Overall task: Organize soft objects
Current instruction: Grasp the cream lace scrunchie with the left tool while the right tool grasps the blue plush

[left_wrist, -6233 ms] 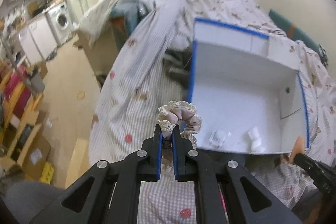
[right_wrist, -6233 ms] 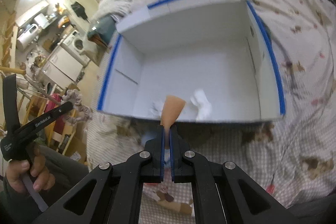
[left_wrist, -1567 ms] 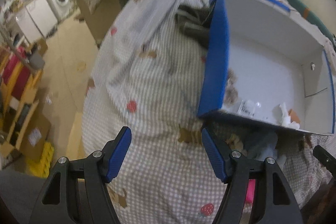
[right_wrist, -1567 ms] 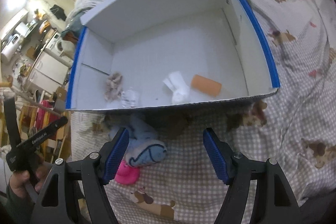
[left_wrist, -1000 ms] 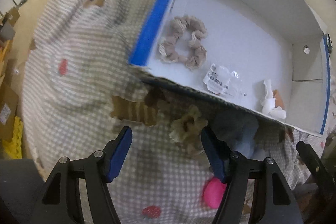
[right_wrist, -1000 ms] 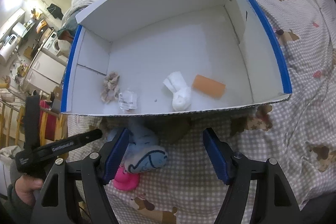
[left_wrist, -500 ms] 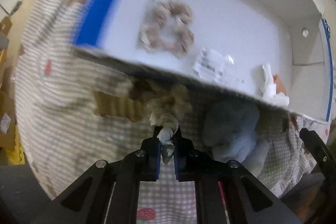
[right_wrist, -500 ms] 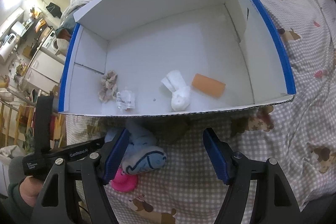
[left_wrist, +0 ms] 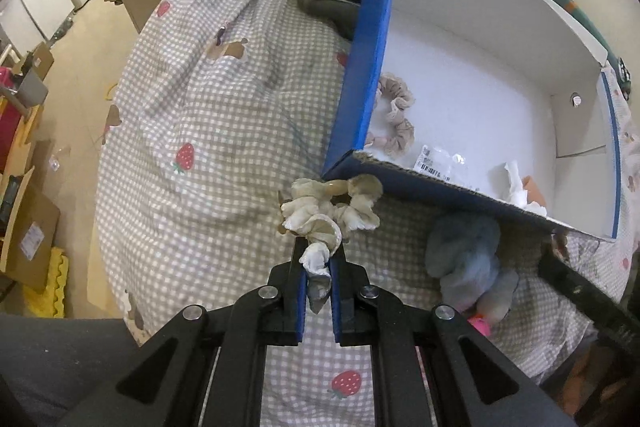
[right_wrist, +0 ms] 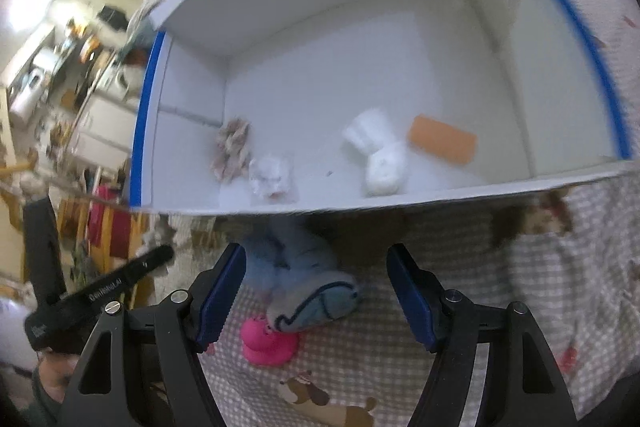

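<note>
Now left gripper (left_wrist: 319, 269) clamped on cream scrunchie (left_wrist: 328, 217), right gripper (right_wrist: 316, 291) agape over blue plush (right_wrist: 304, 287)

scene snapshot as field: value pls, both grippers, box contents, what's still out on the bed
left gripper: shut on cream scrunchie, lifted just outside the box corner
right gripper: open, over blue plush
box: white inside, blue outside, on the bed
in box: pink scrunchie, clear packet, white cloth, orange piece
still on bed: blue plush, pink toy partly under it
</note>
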The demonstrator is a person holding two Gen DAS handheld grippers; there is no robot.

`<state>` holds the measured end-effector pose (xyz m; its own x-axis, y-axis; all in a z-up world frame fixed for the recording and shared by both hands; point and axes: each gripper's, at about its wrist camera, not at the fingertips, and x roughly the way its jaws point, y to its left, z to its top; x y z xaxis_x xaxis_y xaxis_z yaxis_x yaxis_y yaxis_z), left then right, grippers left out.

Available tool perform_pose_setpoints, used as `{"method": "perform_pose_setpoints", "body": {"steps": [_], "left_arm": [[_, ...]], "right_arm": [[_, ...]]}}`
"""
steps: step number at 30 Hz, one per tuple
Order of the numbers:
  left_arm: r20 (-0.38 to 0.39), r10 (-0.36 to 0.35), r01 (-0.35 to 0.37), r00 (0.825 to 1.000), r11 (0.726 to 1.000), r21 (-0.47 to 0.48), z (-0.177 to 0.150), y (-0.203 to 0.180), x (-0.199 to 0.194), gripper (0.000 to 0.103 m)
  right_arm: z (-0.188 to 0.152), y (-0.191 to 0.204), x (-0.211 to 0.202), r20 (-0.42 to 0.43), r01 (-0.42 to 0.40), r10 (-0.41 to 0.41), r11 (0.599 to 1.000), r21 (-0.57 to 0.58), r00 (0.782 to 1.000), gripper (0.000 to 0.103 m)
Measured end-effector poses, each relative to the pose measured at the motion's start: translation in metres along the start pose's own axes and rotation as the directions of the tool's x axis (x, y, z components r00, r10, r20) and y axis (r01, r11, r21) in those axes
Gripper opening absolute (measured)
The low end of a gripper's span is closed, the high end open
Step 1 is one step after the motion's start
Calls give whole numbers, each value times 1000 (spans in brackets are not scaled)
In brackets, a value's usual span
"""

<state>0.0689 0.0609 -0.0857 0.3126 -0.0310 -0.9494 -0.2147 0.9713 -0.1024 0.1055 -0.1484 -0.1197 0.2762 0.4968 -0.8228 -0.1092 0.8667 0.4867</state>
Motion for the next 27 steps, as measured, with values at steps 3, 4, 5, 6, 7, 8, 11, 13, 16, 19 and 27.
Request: {"method": "perform_pose_setpoints", "body": {"steps": [3,4,5,6,7,8,11,13,16,19,27], "left_arm": [[-8,-6,6,1000,1000,-6,2,2,3,9],[-7,-5,5,1000,1000,-4,2,2,3,9],[-6,-4,4,1000,1000,-2,4,-1,5,9],[-3,-2,2,1000,1000,2,3,-1,5,9],[-1,3,-3,1000,1000,7,3,-2,5,9],[0,5,-5,1000,1000,8,3,-2,5,9],[-10,4,-4,1000,1000,11,3,-2,8,9],[-13,11,-11,1000,1000,14,4,-4,10,9],[-14,20,-20,1000,1000,17,5,-5,14,9],[-18,27,-27,999,999,18,6,-7,17,9],[-15,48,-47,999,998,36,4,-13,19,9]], "right_arm": [[2,20,25,-66,21,-28,995,-101,997,77],[1,25,31,-77,28,-37,992,-123,996,77],[1,29,39,-88,37,-49,989,-142,995,77],[1,31,46,-95,51,-66,987,-154,993,77],[1,32,50,-98,60,-76,985,-163,992,77],[0,34,55,-99,71,-89,981,-178,991,77],[-2,38,66,-104,107,-135,966,-235,985,77],[-6,41,69,-107,123,-156,955,-269,982,77],[-12,45,76,-129,138,-185,941,-308,974,78],[-20,49,83,-122,185,-246,909,-373,962,77],[-17,50,72,-62,193,-234,903,-384,970,33]]}}
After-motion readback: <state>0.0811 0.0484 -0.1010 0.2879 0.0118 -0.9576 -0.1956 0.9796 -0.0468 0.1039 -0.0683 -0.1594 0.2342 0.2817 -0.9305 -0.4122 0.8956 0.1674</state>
